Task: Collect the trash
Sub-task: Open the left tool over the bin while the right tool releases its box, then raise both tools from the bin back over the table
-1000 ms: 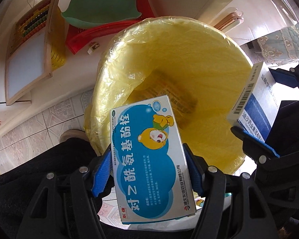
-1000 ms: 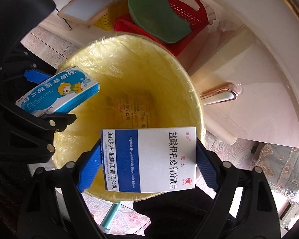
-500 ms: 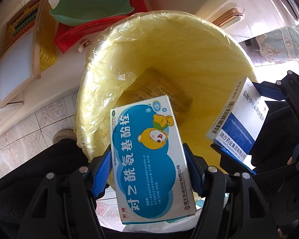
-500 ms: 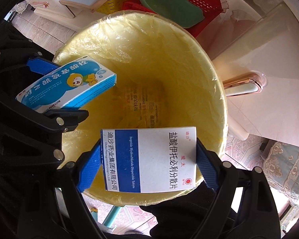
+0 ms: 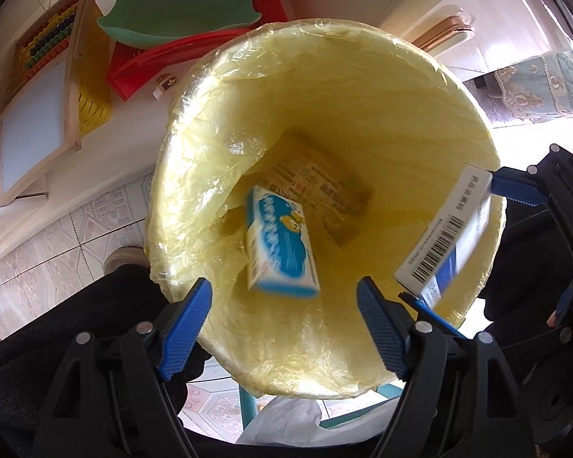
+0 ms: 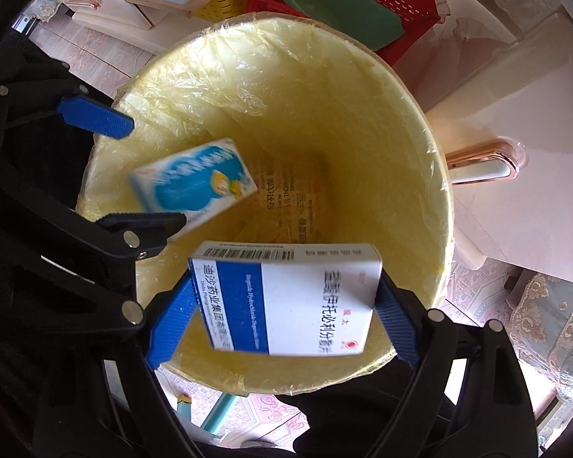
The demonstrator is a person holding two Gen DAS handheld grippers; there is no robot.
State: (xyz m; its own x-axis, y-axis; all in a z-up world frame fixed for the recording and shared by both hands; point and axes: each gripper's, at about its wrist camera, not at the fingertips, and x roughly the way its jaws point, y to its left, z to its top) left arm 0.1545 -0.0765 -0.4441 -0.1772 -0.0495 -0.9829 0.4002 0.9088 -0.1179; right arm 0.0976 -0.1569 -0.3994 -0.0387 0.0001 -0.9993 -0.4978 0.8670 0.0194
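A bin [image 5: 363, 87] lined with a yellow plastic bag gapes beneath both grippers. The right gripper [image 6: 282, 305] pinches a white-and-blue medicine box [image 6: 286, 301] by its two ends, above the bin's near rim. The left gripper [image 5: 284, 328], whose jaws have just been opening, stands spread with nothing between its pads. The blurred blue cartoon medicine box [image 5: 282, 246] is inside the bin, beside a flattened package at the bottom.

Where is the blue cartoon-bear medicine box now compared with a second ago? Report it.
Yes, it moved. The blue cartoon-bear medicine box has left the left gripper, whose jaws have just been opening, and dropped down inside the yellow-lined trash bin, blurred.
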